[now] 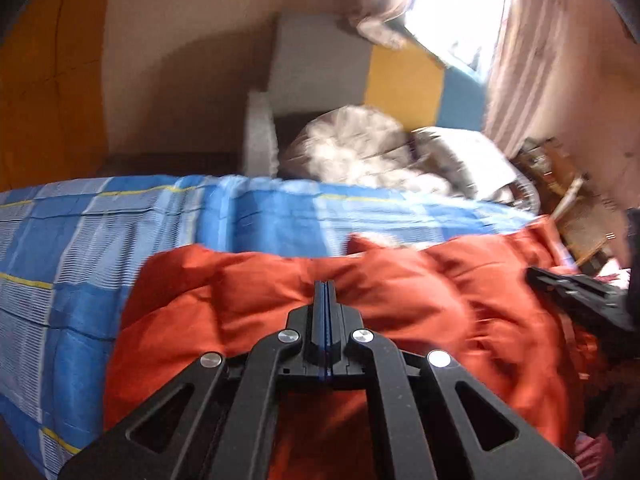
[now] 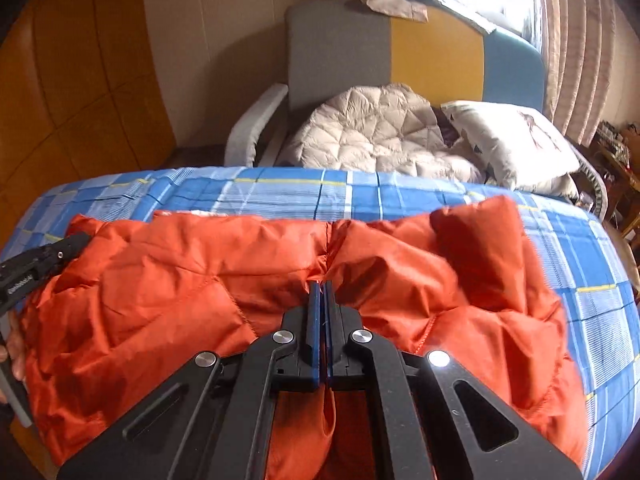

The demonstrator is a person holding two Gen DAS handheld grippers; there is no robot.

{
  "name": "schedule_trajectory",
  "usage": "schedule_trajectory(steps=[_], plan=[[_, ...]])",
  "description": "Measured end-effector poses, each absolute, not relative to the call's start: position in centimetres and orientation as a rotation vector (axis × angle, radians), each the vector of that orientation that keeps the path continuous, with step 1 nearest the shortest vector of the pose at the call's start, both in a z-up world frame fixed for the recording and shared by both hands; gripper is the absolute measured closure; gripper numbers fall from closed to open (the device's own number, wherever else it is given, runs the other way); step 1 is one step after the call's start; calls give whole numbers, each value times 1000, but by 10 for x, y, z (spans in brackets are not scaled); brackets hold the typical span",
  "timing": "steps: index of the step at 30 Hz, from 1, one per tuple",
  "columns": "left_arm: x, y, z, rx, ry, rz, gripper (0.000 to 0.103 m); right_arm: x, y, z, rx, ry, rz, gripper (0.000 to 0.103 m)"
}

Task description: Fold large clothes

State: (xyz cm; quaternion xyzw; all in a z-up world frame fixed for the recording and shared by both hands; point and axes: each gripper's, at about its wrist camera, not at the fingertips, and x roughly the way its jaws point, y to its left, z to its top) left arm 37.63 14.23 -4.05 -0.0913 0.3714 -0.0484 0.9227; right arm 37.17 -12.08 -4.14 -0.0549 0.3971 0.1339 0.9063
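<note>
- Lying across the lower half of both views, the orange jacket (image 2: 168, 300) sits puffed and creased on a blue plaid sheet (image 2: 400, 196), its far edge running roughly level across mid-frame.
- The right gripper (image 2: 322, 286) has its jaws drawn almost together, with a fold of jacket pinched between them near the jacket's middle seam; orange cloth also hangs below between the arms.
- The left gripper (image 1: 327, 284) shows its jaws pressed together over the jacket; the left view is blurred, so whether cloth is caught there I cannot tell.
- Each gripper shows in the other's view: the left at the jacket's left edge (image 2: 36, 268), the right at the right edge (image 1: 576, 292).
- Bare sheet lies open beyond the far edge, at left in the left view and at right in the right view.
- Behind the bed, upper centre, stand a chair (image 2: 340, 48), a quilted cushion (image 2: 372, 132) and a pillow (image 2: 512, 140).
</note>
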Motion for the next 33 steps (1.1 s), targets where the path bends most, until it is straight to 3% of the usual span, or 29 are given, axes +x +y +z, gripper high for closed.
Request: schedule_trajectory(steps=[14, 23, 25, 26, 27, 33], plan=[[418, 167, -99, -263, 865, -62, 103, 401, -123, -98, -26, 898, 256, 103], [415, 163, -98, -226, 890, 1, 102, 406, -116, -99, -84, 949, 243, 103], [406, 165, -90, -253, 875, 6, 94, 402, -118, -89, -114, 962, 256, 103], [399, 167, -83, -280, 854, 3, 78, 400, -121, -82, -119, 957, 263, 103], [394, 168, -77, -295, 833, 1, 72, 398, -123, -74, -121, 941, 273, 103], [359, 146, -40, -332, 729, -38, 66, 392, -164, -31, -112, 825, 237, 102]])
